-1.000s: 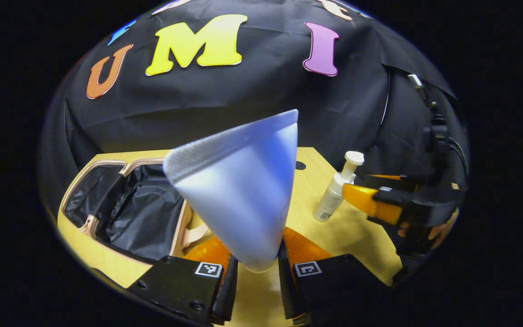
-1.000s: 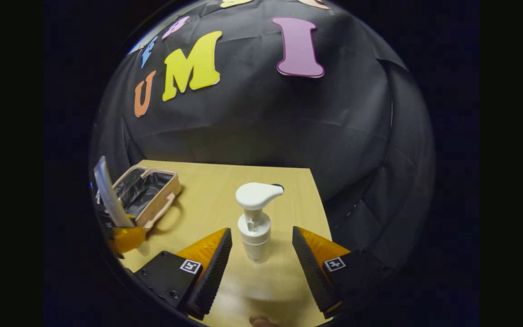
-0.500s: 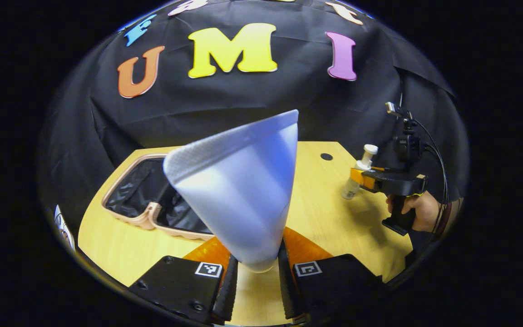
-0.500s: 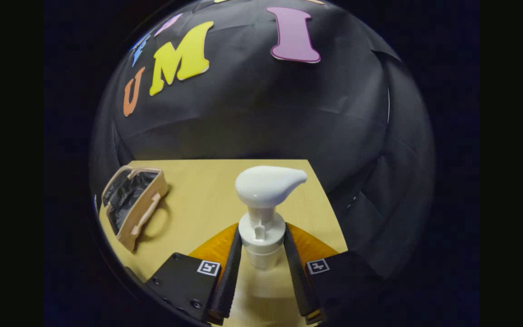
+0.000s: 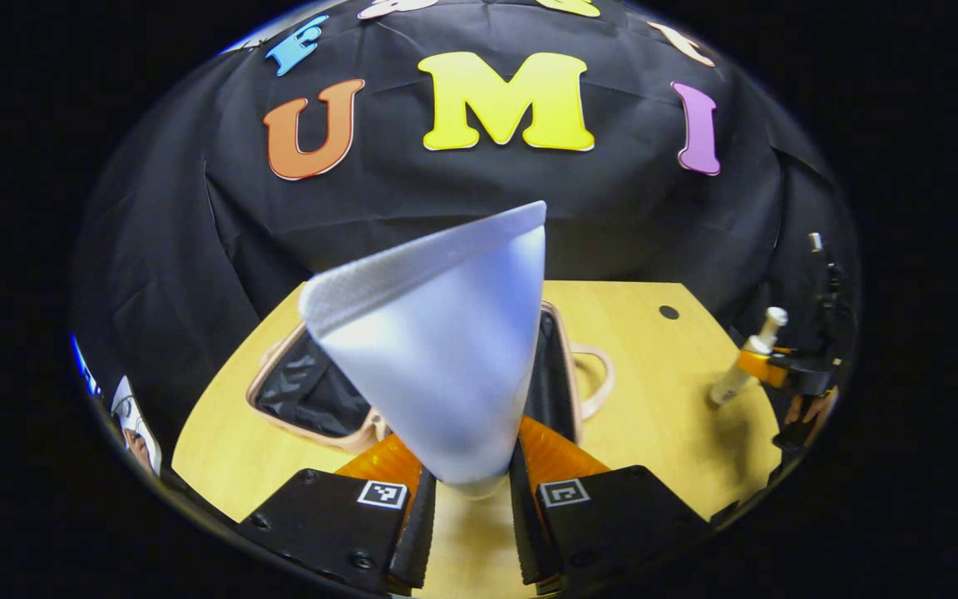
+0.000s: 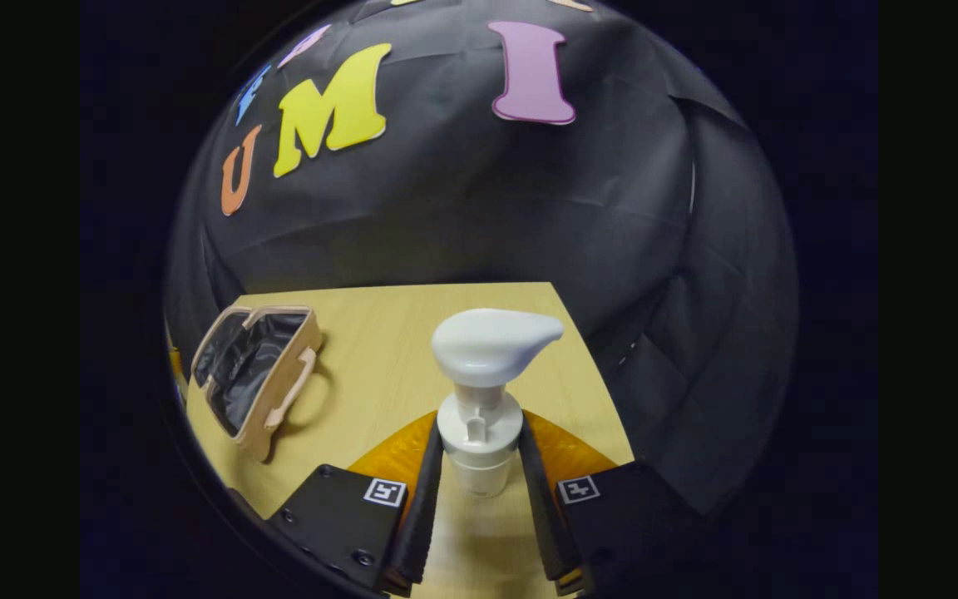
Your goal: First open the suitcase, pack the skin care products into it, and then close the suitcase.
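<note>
A: What did the left gripper (image 5: 469, 532) have?
B: Both fingers pinched a pale tube (image 5: 437, 349), crimped end up. The open suitcase (image 5: 313, 395) lay just beyond it on the table (image 5: 654, 433).

A: And the right gripper (image 6: 479, 516)?
B: Clamped on a white pump bottle (image 6: 483, 391), suitcase off to its left.

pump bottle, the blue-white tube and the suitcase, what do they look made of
Pump bottle: looks like smooth white plastic, with a soft sheen on the pump head.
Tube: probably matte flexible plastic, judging by its flat crimped, textured end.
Suitcase: beige shell, plastic or leatherette, hard to say; the black lining looks like thin, crinkled, slightly shiny fabric.
</note>
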Demonstrator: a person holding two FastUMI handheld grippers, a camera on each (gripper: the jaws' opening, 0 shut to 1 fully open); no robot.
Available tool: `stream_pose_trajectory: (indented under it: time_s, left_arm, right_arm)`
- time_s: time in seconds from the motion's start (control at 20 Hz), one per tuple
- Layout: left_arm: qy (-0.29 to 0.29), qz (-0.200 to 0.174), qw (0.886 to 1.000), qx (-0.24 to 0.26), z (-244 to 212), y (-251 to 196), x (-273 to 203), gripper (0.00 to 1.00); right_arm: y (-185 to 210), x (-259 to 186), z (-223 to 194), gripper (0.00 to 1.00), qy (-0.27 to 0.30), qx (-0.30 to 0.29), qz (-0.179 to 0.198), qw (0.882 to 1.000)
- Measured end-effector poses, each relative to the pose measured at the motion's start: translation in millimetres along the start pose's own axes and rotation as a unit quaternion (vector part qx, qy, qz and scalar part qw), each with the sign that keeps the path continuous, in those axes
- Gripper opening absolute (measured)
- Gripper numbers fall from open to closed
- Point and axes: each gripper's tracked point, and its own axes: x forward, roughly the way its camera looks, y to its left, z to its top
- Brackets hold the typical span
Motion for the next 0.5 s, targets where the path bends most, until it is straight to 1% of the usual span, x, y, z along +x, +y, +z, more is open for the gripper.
stream_pose_trajectory:
  time_s: [0.1,0.25,0.35,0.5]
  left_arm:
    - [0.02,-0.002,1.0,0.003,-4.5,16.4,29.7,0.43]
    - [0.069,-0.002,0.997,0.017,-24.3,31.6,75.9,0.43]
    - [0.097,-0.014,0.995,0.012,-39.6,29.7,104.1,0.43]
    - [0.142,-0.018,0.989,0.021,-62.7,28.2,132.1,0.43]
  right_arm:
    - [6.6,-26.1,-2.3,0.49,-0.001,-0.005,-0.001,1.0]
    - [18.1,-63.9,-4.8,0.49,-0.009,-0.019,0.005,1.0]
    - [29.8,-81.0,-6.5,0.49,-0.004,-0.006,0.012,1.0]
    - [50.5,-100.5,-3.5,0.49,-0.01,-0.016,0.014,1.0]
